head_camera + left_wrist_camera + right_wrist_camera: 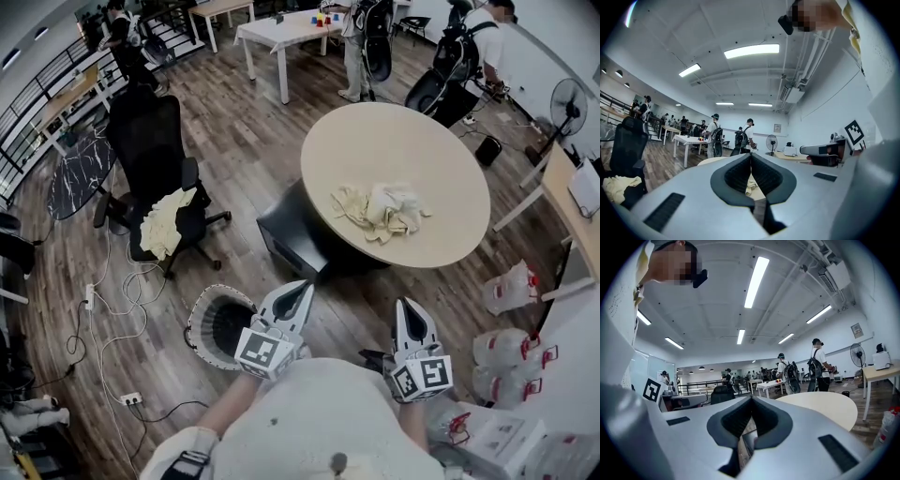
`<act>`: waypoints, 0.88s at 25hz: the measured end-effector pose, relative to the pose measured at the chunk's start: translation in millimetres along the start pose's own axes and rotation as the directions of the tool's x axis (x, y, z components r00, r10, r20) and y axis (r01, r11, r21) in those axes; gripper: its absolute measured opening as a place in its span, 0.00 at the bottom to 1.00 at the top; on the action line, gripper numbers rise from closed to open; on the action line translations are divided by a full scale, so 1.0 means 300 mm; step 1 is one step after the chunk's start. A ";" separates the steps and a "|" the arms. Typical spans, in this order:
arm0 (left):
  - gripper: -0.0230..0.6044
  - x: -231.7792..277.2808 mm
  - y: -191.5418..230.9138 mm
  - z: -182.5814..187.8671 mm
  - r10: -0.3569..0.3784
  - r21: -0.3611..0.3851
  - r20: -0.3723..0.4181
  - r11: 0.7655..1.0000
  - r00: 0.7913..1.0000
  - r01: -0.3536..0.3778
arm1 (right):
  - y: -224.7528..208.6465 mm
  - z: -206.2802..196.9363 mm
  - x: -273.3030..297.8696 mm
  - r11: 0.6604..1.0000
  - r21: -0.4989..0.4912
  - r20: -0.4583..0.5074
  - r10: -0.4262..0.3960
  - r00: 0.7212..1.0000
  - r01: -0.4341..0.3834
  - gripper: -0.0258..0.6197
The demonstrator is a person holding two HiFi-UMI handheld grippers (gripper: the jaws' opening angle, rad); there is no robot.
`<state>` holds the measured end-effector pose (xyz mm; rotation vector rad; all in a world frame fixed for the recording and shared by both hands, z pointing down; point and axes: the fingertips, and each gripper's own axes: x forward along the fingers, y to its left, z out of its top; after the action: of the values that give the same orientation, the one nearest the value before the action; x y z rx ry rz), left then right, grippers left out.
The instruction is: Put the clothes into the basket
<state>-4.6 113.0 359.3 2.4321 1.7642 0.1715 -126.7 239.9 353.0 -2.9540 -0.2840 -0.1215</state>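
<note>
- On the round surface (394,150) ahead of me lie the clothes (382,211).
- My left hand-held gripper (302,289) and right hand-held gripper (410,307) are pressed together, empty.
- The basket (217,325) is on the floor (244,159) nearby.

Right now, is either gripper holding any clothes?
No, left gripper and right gripper are both shut and empty; clothes lie on the table.

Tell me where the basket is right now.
In the head view the basket sits on the wood floor at lower left, just left of the left tool and below the black office chair holding pale yellow clothes.
</note>
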 end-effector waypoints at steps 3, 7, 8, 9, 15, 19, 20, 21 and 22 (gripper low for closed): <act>0.07 0.016 0.046 0.008 -0.007 -0.014 0.000 1.000 1.000 0.007 | 0.001 0.004 0.042 1.000 -0.009 -0.012 -0.013 1.000 0.013 0.05; 0.07 0.046 0.096 -0.003 -0.010 -0.034 -0.009 0.999 1.000 0.009 | -0.017 0.002 0.101 0.999 -0.015 -0.036 -0.038 0.999 0.038 0.05; 0.07 0.056 0.109 -0.006 -0.009 -0.037 -0.010 0.999 1.000 0.009 | -0.022 -0.001 0.119 0.999 -0.016 -0.041 -0.041 0.998 0.040 0.05; 0.07 0.067 0.121 -0.007 -0.008 -0.037 -0.010 0.999 1.000 0.007 | -0.029 -0.004 0.137 0.999 -0.017 -0.046 -0.041 0.998 0.040 0.05; 0.07 0.166 0.182 -0.026 0.041 -0.037 -0.014 0.998 0.999 -0.042 | -0.131 -0.016 0.256 0.999 -0.032 -0.059 -0.013 0.998 0.011 0.05; 0.07 0.266 0.220 -0.021 0.076 -0.029 -0.016 0.997 0.997 -0.077 | -0.236 0.000 0.352 1.000 -0.016 -0.066 -0.005 0.998 0.004 0.05; 0.07 0.295 0.226 -0.018 0.086 -0.027 -0.019 0.996 0.996 -0.086 | -0.268 0.003 0.378 1.000 -0.013 -0.069 -0.001 0.998 0.001 0.05; 0.07 0.325 0.232 -0.014 0.095 -0.026 -0.022 0.995 0.995 -0.096 | -0.301 0.006 0.405 1.000 -0.010 -0.071 0.003 0.997 -0.004 0.05; 0.07 0.357 0.237 -0.012 0.102 -0.024 -0.026 0.994 0.994 -0.103 | -0.336 0.009 0.433 1.000 -0.006 -0.074 0.007 0.997 -0.007 0.05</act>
<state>94.3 193.1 376.7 2.5148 1.6370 0.2330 -19.1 361.4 379.3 -2.9480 -0.2634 -0.2307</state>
